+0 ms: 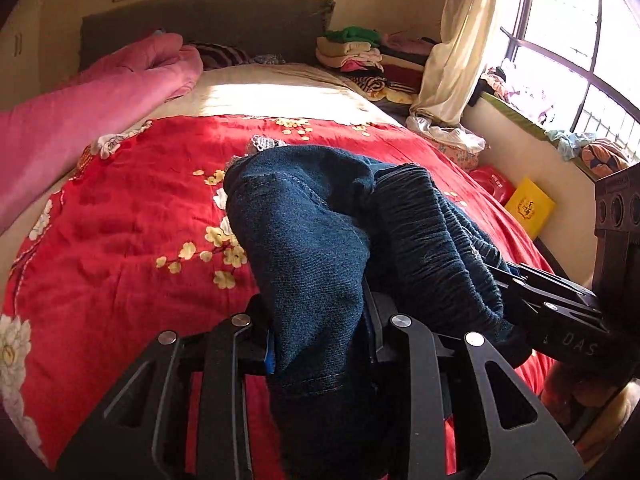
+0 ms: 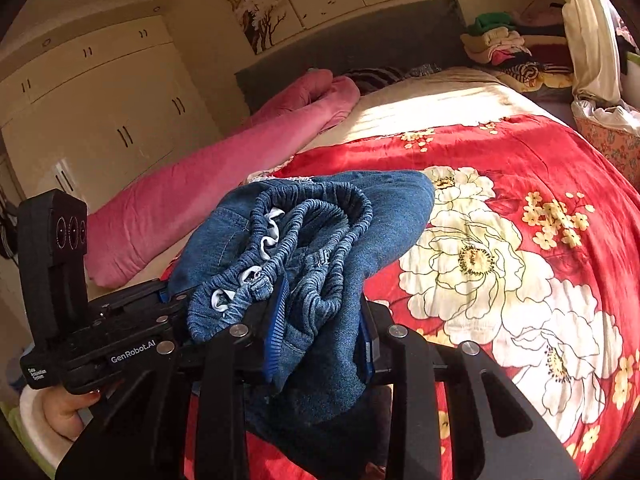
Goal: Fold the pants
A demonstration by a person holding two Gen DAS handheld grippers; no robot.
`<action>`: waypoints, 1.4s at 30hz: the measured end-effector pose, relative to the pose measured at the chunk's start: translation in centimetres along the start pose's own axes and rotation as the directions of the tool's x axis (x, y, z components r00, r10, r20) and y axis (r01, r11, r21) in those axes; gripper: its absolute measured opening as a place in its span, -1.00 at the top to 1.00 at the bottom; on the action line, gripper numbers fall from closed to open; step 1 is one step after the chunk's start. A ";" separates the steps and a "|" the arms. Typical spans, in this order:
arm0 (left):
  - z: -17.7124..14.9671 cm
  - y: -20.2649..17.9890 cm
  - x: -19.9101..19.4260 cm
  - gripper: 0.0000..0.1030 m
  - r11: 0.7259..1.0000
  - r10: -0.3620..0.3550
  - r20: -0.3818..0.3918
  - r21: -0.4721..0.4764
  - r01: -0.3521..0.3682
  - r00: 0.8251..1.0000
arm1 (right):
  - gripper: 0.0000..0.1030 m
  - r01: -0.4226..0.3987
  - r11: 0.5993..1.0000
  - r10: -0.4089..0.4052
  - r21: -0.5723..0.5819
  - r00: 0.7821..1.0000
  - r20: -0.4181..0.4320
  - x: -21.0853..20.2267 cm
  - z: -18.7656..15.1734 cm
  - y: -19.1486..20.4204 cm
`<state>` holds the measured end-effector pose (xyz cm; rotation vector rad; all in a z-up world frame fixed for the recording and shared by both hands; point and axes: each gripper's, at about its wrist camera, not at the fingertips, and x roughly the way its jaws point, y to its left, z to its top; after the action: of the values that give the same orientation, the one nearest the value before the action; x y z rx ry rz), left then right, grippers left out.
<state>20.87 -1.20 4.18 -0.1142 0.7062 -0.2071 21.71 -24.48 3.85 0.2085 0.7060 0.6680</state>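
Note:
Blue denim pants (image 1: 320,232) with an elastic waistband (image 2: 320,216) are bunched up and held above the red floral bedspread (image 1: 132,220). My left gripper (image 1: 320,344) is shut on a fold of the denim, which drapes over its jaws. My right gripper (image 2: 324,336) is shut on the gathered waistband and cloth (image 2: 304,264). The two grippers are close together: the right one shows at the right of the left wrist view (image 1: 560,308), the left one at the left of the right wrist view (image 2: 120,332). The fingertips are hidden by cloth.
A pink quilt (image 1: 80,108) lies along the bed's left side. Stacked folded clothes (image 1: 360,56) sit by the headboard at the back right. A curtain and window (image 1: 560,40) are on the right, a wardrobe (image 2: 88,112) on the left. A yellow box (image 1: 530,206) lies beside the bed.

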 end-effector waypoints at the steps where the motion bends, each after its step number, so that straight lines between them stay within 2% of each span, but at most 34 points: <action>1: 0.0 0.2 0.8 0.57 1.000 0.007 -0.006 -0.005 -0.007 1.000 | 0.44 0.004 1.000 -0.004 0.008 1.000 -0.010 0.8 0.1 -0.5; 4: -0.4 1.1 3.5 0.57 0.999 0.033 -0.038 -0.020 -0.034 0.999 | 0.44 0.032 0.999 -0.029 0.035 0.998 -0.064 3.5 -0.4 -2.0; 8: -2.5 2.1 6.3 0.55 0.998 0.062 -0.115 -0.025 -0.065 0.991 | 0.39 0.079 0.993 -0.063 0.088 0.983 -0.170 6.6 -2.5 -4.0; 11: -3.8 2.8 7.1 0.25 0.994 0.099 -0.132 -0.028 -0.104 0.986 | 0.18 0.106 0.985 -0.079 0.134 0.978 -0.194 7.1 -4.1 -5.6; 14: -4.3 3.7 7.1 0.05 0.994 0.084 -0.134 -0.060 -0.092 0.987 | 0.13 0.075 0.981 -0.044 0.176 0.984 -0.174 6.7 -4.7 -6.5; 17: -4.3 3.9 7.1 -0.02 0.994 0.082 -0.132 -0.064 -0.091 0.988 | 0.03 0.107 0.985 -0.085 0.132 0.983 -0.163 5.9 -4.8 -5.9; 19: -4.4 3.9 7.0 -0.05 0.994 0.091 -0.127 -0.054 -0.099 0.988 | -0.15 0.150 0.984 -0.134 0.098 0.979 -0.152 5.2 -4.8 -5.5; 23: -4.5 3.9 7.0 -0.05 0.993 0.094 -0.126 -0.057 -0.102 0.988 | -0.20 0.207 0.975 -0.201 0.076 0.976 -0.086 2.9 -4.4 -4.7; 25: -4.5 3.9 7.0 -0.05 0.993 0.093 -0.126 -0.057 -0.100 0.988 | -0.20 0.174 0.983 -0.172 0.063 0.984 -0.035 1.5 -4.2 -4.3; 27: -4.5 3.9 6.9 -0.05 0.993 0.094 -0.125 -0.057 -0.101 0.988 | -0.20 0.146 0.989 -0.146 0.027 0.989 -0.023 0.9 -4.1 -3.4; 30: -4.5 3.9 6.9 -0.05 0.993 0.095 -0.125 -0.058 -0.102 0.988 | -0.20 0.117 0.993 -0.118 -0.031 0.991 -0.058 1.6 -4.1 -2.4; 32: -4.5 3.9 6.9 -0.05 0.993 0.094 -0.124 -0.058 -0.102 0.988 | -0.20 0.102 0.993 -0.109 -0.056 0.985 -0.135 3.1 -4.6 -2.2; 35: -4.5 3.9 6.9 -0.05 0.993 0.094 -0.124 -0.057 -0.101 0.988 | -0.20 0.157 0.980 -0.182 -0.122 0.957 -0.224 5.5 -6.1 -1.7; 42: -4.6 3.6 6.0 -0.11 0.994 0.085 -0.118 -0.060 -0.093 0.989 | -0.27 0.172 0.975 -0.198 -0.139 0.958 -0.209 5.9 -6.7 -1.5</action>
<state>22.87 0.76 -3.68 -0.1335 0.8319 -0.1059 21.36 -22.26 -4.90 -0.0448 0.8846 0.5562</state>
